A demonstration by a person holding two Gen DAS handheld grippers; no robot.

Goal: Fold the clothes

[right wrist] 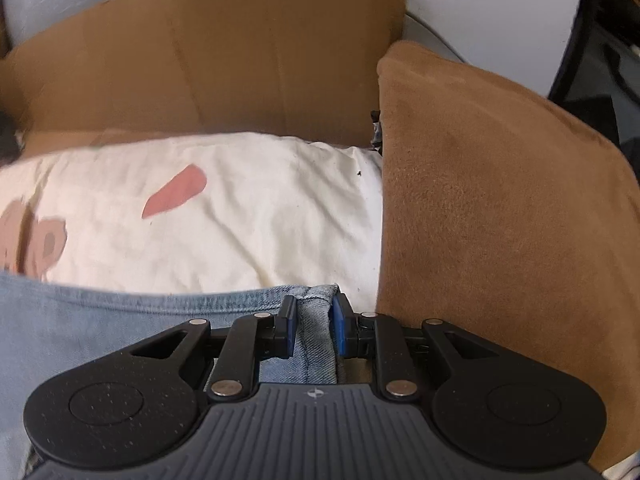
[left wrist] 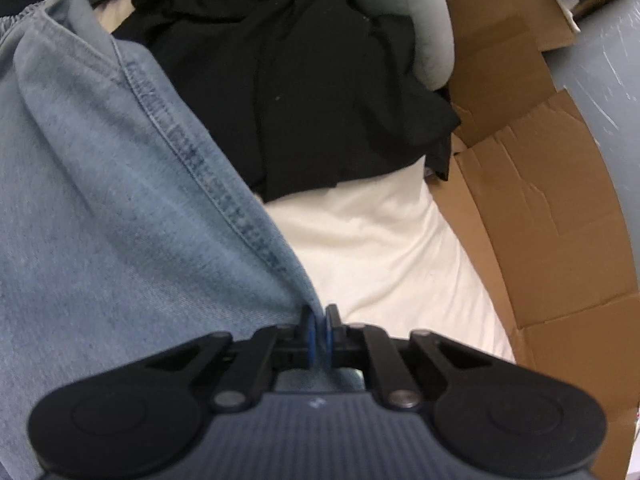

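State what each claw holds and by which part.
Left claw: shut on the jeans, at a fabric edge by the seam. Right claw: shut on the jeans' hemmed edge.

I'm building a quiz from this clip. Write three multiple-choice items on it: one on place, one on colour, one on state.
1. What lies right of the cream sheet in the right wrist view?
A. a brown cushion
B. a metal rack
C. a red bucket

2. What colour is the garment lying beyond the denim in the left wrist view?
A. yellow
B. black
C. pink

3. How does the left gripper stand?
A. wide open, holding nothing
B. out of view
C. shut on denim

Key:
1 A: the brown cushion borders the cream sheet.
2 B: the black garment lies past the denim.
3 C: the left gripper pinches denim; the right gripper does likewise.
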